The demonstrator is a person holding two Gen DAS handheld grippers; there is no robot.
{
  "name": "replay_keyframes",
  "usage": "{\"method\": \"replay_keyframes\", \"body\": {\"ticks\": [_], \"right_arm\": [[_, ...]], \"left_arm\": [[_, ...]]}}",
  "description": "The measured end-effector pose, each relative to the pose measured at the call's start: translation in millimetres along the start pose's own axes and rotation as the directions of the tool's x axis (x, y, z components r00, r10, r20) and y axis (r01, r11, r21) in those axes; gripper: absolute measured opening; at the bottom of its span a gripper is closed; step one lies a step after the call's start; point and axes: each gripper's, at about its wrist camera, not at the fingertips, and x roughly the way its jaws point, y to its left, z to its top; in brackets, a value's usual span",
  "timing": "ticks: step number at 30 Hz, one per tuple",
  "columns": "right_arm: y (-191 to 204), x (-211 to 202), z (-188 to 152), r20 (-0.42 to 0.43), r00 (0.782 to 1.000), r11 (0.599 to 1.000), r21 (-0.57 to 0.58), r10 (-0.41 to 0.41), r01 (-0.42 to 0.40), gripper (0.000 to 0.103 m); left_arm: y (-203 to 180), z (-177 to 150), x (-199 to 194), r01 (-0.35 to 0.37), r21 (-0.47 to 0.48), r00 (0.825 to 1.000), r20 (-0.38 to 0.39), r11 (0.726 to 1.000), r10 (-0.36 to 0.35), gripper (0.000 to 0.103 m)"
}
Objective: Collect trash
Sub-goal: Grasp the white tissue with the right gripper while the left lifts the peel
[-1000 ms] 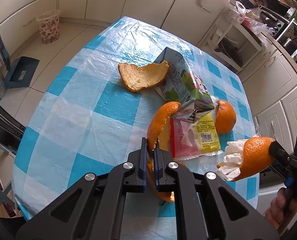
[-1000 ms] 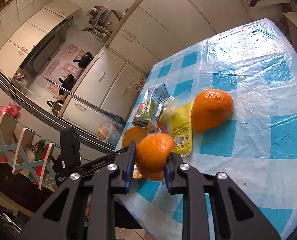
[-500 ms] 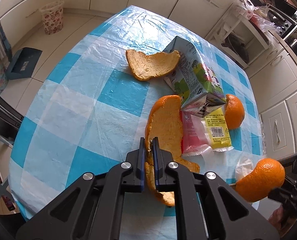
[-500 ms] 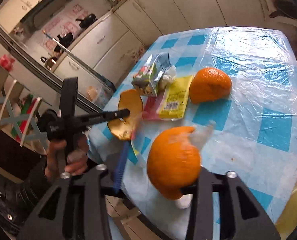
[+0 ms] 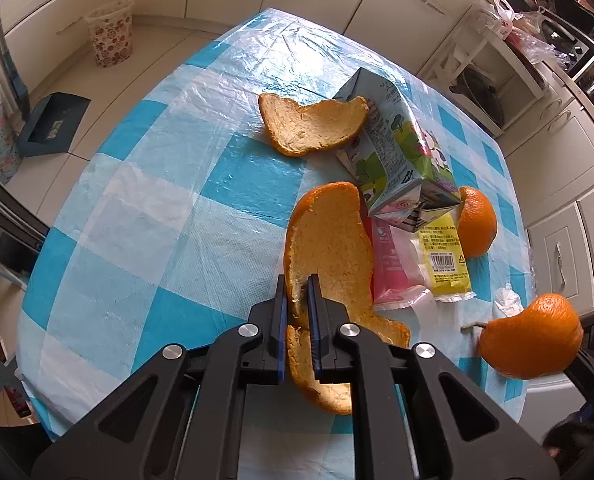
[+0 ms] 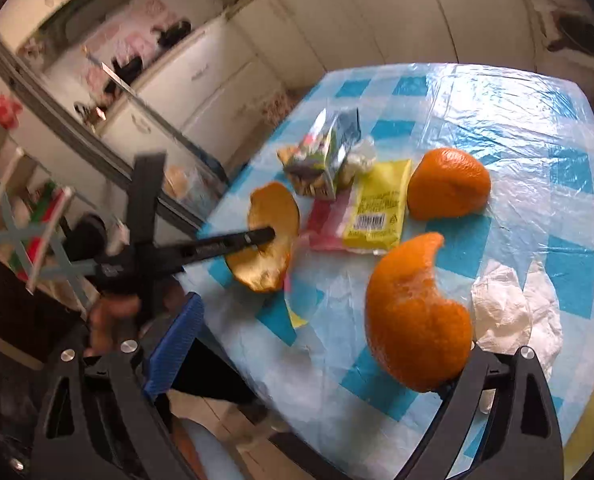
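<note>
- Trash lies in a pile on the table (image 5: pixel 145 208), which wears a blue and white plastic cloth. We think the cloth is there to keep the table clean.
- The carton (image 5: pixel 397 152) lies on its side near the middle. It rests partly on the wrappers.
- The big peel (image 5: pixel 329 248) is pinched in our left gripper (image 5: pixel 297 300). The jaws are squeezed tight on its edge, and we hold it this way so we can carry it off.
- The curled peel (image 6: pixel 413 316) leans on the right pad of our right gripper (image 6: pixel 317 344). The jaws are opening wide and the other pad is well away from it, so nothing squeezes it. We guess we are letting it drop at the table edge.
- The flat peel (image 5: pixel 313 124) lies skin down, touching the carton.
- The round peel (image 5: pixel 475 222) sits beside the yellow wrapper (image 5: pixel 445 256), skin up.
- The pink wrapper (image 5: pixel 389 260) lies flat between the big peel and the yellow one.
- The tissue (image 6: pixel 513 308) lies crumpled just beside the curled peel.
- The bin (image 5: pixel 111 32) stands on the floor, well apart from the table. We think the trash should go there.
</note>
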Motion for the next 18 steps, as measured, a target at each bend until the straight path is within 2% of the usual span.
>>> {"method": "replay_keyframes", "body": {"ticks": [2, 5, 7, 10, 16, 18], "right_arm": [[2, 4, -2, -0.032, 0.999, 0.999, -0.03, -0.029, 0.028, 0.091], [-10, -6, -6, -0.013, 0.998, 0.998, -0.001, -0.065, 0.065, 0.092], [-19, -12, -13, -0.018, 0.991, 0.992, 0.002, -0.13, 0.13, 0.093], [-40, -22, -25, -0.016, 0.984, 0.984, 0.039, -0.175, 0.176, 0.093], [-78, -43, -34, 0.029, 0.954, 0.943, 0.162, -0.3, 0.291, 0.093], [-80, -38, -33, 0.031, 0.941, 0.931, 0.158, -0.337, 0.328, 0.093]], "left_arm": [[2, 0, 0, 0.009, -0.006, 1.0, -0.004, 1.0, -0.009, 0.008], [5, 1, 0, 0.016, -0.01, 1.0, -0.007, 1.0, -0.016, 0.008], [3, 2, 1, 0.009, -0.004, 1.0, -0.005, 1.0, -0.01, 0.008], [3, 3, 1, 0.009, -0.003, 1.0, -0.005, 1.0, -0.009, 0.008], [0, 2, 1, -0.003, 0.002, 1.0, 0.004, 1.0, 0.003, 0.008], [-3, 1, 2, -0.012, 0.011, 1.0, 0.008, 1.0, 0.012, 0.008]]}}
